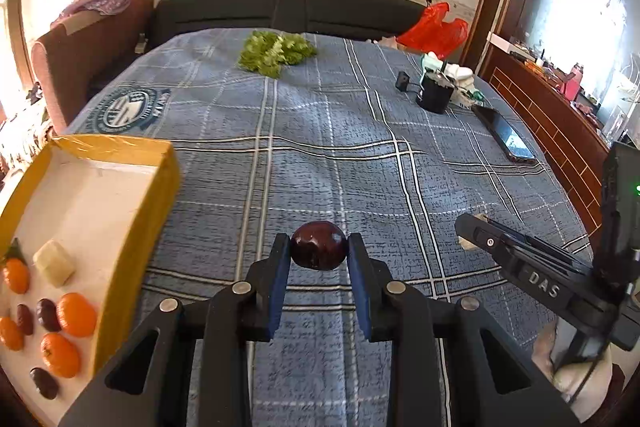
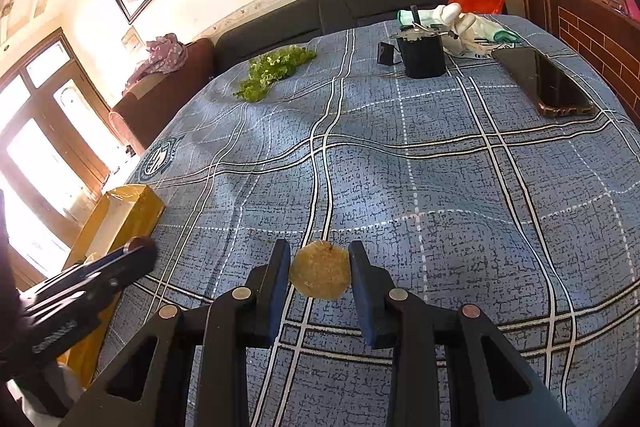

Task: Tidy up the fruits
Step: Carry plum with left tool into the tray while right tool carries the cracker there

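Jaws of the left gripper (image 1: pixel 319 247) clamp a dark plum (image 1: pixel 319 245); the right gripper's (image 2: pixel 319 269) jaws pinch a tan fruit slice (image 2: pixel 320 270), right of the yellow box (image 1: pixel 132 227).

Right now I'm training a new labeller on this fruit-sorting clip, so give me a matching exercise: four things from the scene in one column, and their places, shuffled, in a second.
Things:
1. dark red fruit
2. tan round piece
3. oranges
4. phone

Places:
A. inside the yellow box
B. lying flat on the plaid cloth, far right
C. between the left gripper's fingers
D. between the right gripper's fingers

Pairs: 1-C, 2-D, 3-A, 4-B
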`<state>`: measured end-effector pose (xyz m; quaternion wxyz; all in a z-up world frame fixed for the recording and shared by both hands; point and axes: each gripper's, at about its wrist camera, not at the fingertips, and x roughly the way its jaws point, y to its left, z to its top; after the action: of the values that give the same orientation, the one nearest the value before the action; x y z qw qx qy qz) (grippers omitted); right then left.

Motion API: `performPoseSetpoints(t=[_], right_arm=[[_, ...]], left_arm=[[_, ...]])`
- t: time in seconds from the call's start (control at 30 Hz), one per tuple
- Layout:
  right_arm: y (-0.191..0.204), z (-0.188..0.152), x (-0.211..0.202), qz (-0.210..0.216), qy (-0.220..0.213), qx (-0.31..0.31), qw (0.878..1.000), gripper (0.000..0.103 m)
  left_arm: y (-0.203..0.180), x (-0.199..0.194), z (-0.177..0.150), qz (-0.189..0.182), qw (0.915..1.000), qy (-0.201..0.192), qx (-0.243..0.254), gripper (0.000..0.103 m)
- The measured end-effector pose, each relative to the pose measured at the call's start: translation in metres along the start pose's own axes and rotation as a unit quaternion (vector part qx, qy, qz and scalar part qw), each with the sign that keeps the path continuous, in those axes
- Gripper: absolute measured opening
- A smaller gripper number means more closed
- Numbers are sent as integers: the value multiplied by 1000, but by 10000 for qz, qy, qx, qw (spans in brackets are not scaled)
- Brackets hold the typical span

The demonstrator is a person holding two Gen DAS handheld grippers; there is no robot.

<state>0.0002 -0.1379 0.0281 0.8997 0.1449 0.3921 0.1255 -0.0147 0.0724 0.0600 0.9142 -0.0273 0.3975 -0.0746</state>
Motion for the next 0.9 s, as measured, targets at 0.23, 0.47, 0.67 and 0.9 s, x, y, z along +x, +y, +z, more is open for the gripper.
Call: performPoseSetpoints(t=[0.23,0.47,0.67,0.9], right_arm=[[4,-4,0,-71,-55,-47,9999,32],[9,-10,4,7,101,137,9999,32],[26,-18,-6,124,183,163,9996,32],[68,-21,-22,344,269,-165,9989,33]], left_arm=[[25,-41,-11,218,9990,-314,-250,28],[73,-81,-28,287,9952,-489,-796,28],[109,-105,-43,320,9902,-572,-1233,28],[127,-121,-53,218,9869,-674,-1450,28]])
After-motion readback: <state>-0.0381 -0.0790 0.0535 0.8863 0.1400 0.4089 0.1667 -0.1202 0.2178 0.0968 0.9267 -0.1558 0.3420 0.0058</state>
